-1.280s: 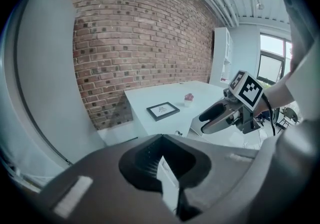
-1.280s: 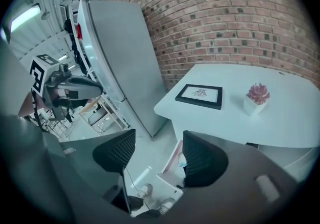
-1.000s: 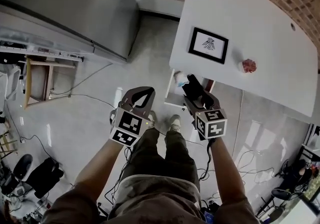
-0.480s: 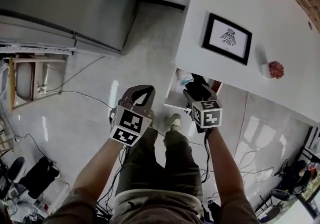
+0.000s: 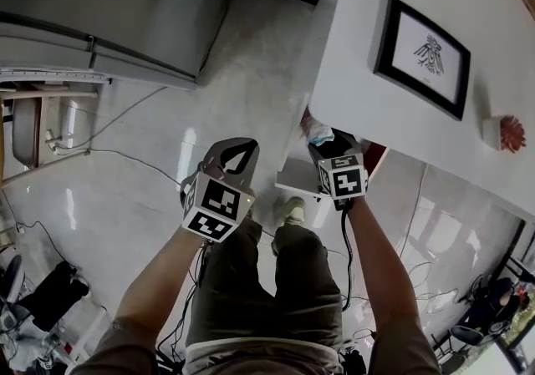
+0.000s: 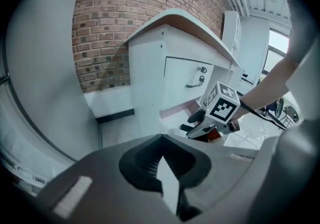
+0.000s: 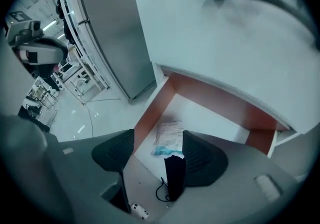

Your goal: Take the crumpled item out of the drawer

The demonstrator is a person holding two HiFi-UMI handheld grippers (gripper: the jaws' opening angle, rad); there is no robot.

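**A:** What is the right gripper doing?

**B:** The right gripper (image 7: 157, 144) has its dark ribbed jaws spread wide and nothing is clamped in them. It points down into the open drawer with reddish-brown walls and a white bottom (image 7: 150, 113).

**A:** And the thing to be taken out?

**B:** The crumpled white and pale blue item (image 7: 167, 137) lies on the drawer's white bottom, close to the left wall. In the right gripper view it shows in the gap between the two jaws. I cannot tell whether either jaw touches it.

**A:** The left one?

**B:** The left gripper (image 6: 161, 138) has its jaws closed tip to tip, with nothing between them. In the head view it hangs over the pale glossy floor (image 5: 150, 181), in front of the person's legs and beside the right gripper, off to the left of the drawer.

**A:** What surrounds them?

**B:** The drawer sticks out from under a white desk top (image 5: 368, 89). On that top lies a black-framed picture of a dark figure (image 5: 424, 56), and a small red plant in a white pot (image 5: 501, 133) stands well apart from it. A large grey cabinet (image 5: 109, 6) stands across the floor. The left gripper view shows a red brick wall (image 6: 110, 18) behind the desk.
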